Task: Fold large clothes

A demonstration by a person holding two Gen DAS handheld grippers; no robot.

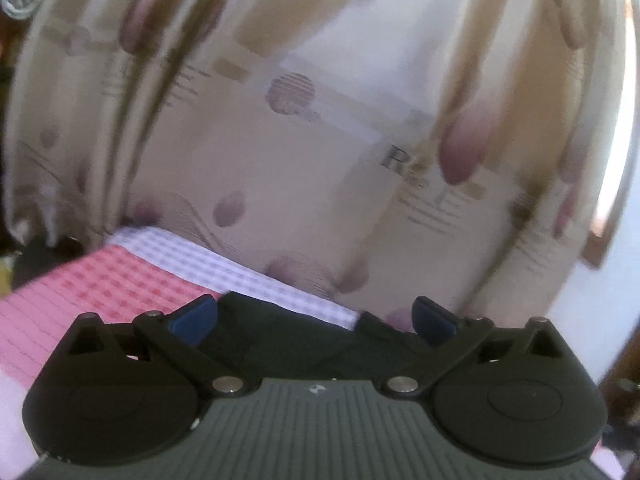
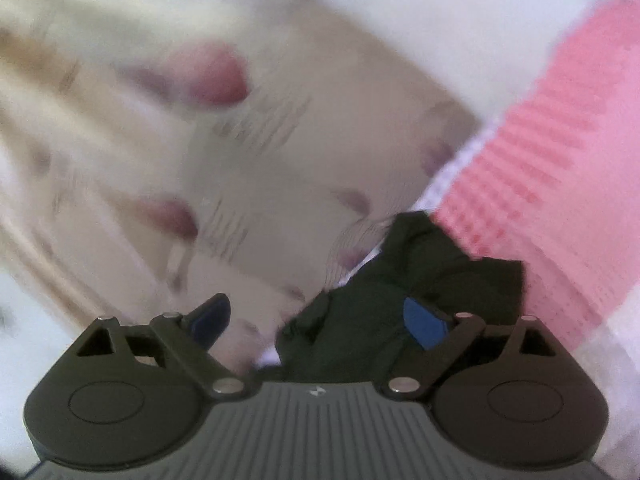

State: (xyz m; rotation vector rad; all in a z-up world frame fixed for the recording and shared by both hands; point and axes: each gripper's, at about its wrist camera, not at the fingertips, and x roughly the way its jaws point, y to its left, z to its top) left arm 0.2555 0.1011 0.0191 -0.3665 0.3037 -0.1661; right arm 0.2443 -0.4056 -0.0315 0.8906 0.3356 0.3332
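Observation:
A dark, near-black garment (image 1: 304,340) lies on a pink and white checked bedsheet (image 1: 100,284), just ahead of my left gripper (image 1: 316,320). The left jaws stand wide open with the cloth lying between and below the blue pads (image 1: 196,320); nothing is pinched. In the right wrist view the same dark garment (image 2: 360,316) is bunched up in front of my right gripper (image 2: 320,322). The right jaws are also wide open, and the right blue pad (image 2: 424,324) lies against the crumpled cloth. Both views are blurred by motion.
A cream curtain (image 1: 280,140) with purple dots and printed text hangs right behind the bed edge; it also fills the right wrist view (image 2: 180,140). The pink checked sheet (image 2: 540,168) runs to the right. A white wall (image 1: 600,280) stands at the far right.

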